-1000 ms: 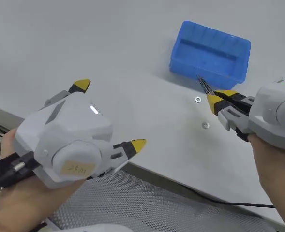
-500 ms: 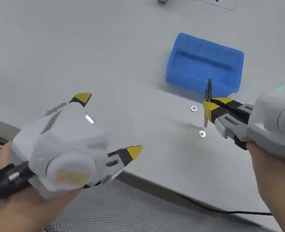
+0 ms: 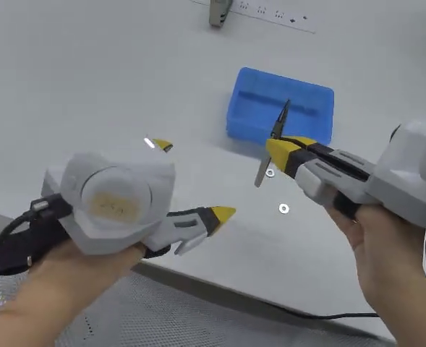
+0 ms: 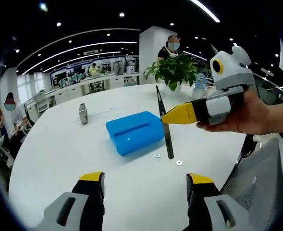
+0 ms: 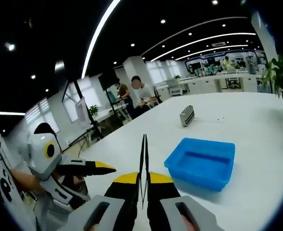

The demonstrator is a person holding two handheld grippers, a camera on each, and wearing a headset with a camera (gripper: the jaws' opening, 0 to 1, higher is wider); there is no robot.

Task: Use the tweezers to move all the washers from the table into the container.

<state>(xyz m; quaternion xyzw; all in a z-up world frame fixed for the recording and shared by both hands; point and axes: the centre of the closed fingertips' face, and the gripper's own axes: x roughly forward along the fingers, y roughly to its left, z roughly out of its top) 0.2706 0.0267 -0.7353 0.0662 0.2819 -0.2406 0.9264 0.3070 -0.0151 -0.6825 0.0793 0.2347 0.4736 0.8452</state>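
Nearest the person, the left gripper hovers over the near edge of the white table, its jaws wide apart and holding nothing. To the right and slightly farther, the right gripper is clamped on the tweezers, which stand steeply tilted: the blunt end hangs down toward the table while the fine tips point up and away, in line with the container from the head view. In the right gripper view the two arms of the tweezers run close together to a point, with no washer seen between them; whether they are fully pressed cannot be told.

Just beyond the grippers, two washers lie flat on the table, one nearer and one just short of the container's near wall. The blue container sits past them, open side up; no washer can be made out inside.

The work appears to be between picks, with both washers yet to be moved. The next move calls for tipping the tweezers' tips down onto a washer, spreading them to straddle its rim, then pinching and lifting.
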